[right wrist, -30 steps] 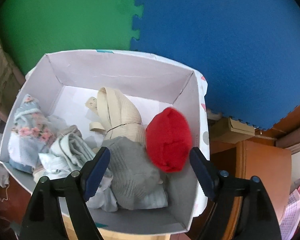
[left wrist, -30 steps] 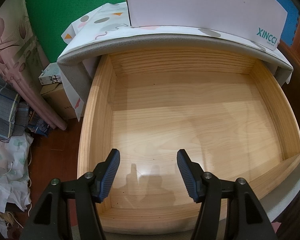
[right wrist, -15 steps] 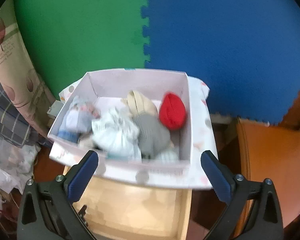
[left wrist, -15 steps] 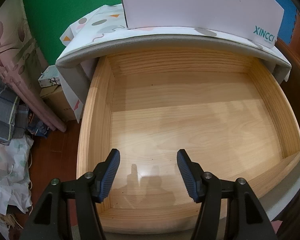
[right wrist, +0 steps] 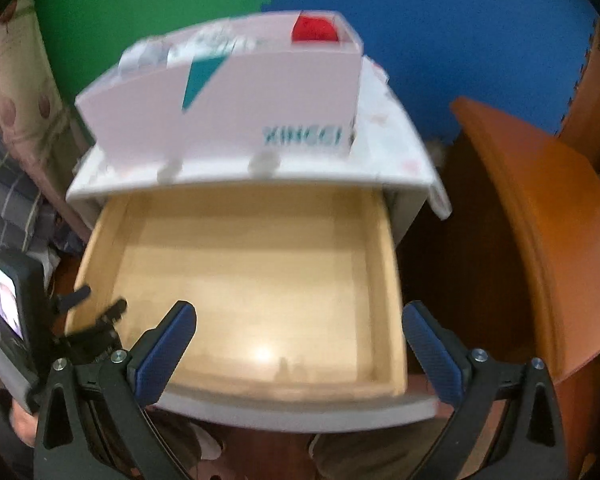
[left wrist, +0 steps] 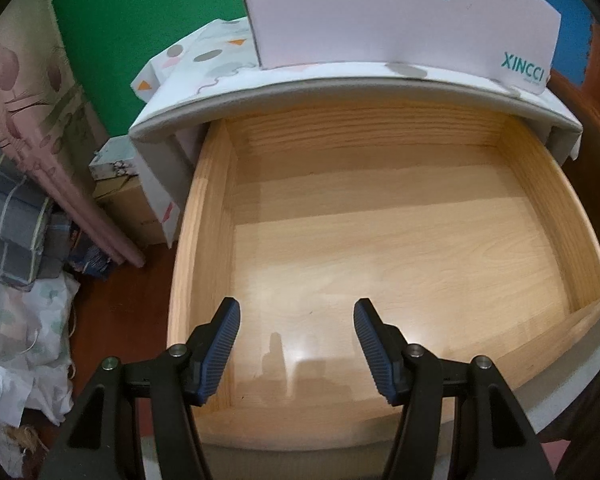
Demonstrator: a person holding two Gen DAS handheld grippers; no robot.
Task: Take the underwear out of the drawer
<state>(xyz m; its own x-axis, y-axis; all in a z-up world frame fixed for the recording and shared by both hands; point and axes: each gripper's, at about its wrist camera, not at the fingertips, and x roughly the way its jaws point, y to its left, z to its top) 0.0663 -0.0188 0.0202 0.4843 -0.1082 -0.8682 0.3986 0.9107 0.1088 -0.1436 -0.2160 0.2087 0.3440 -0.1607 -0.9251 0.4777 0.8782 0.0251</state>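
The wooden drawer (left wrist: 204, 240) stands pulled out, and its floor is bare in both views. My left gripper (left wrist: 296, 320) hangs open over the drawer's front left part with nothing between its fingers. On the cabinet top stands a white box (right wrist: 240, 104) marked XINCCI. It holds a red rolled garment (right wrist: 314, 30) at its right end and pale bundled clothes (right wrist: 180, 50) to the left, all blurred. My right gripper (right wrist: 300, 328) is wide open and empty above the drawer's (right wrist: 392, 280) front edge. The left gripper's black body (right wrist: 16, 308) shows at the left.
An orange-brown wooden piece of furniture (right wrist: 540, 220) stands close on the right. Folded fabric, bags and a small carton (left wrist: 116, 184) crowd the floor on the left. Green and blue foam mats (right wrist: 420, 20) cover the wall behind the white cabinet (left wrist: 340, 92).
My right gripper has drawn back from over the box to above the drawer's front, with its jaws spread wider. The red garment stays in the box. The left gripper has hardly moved.
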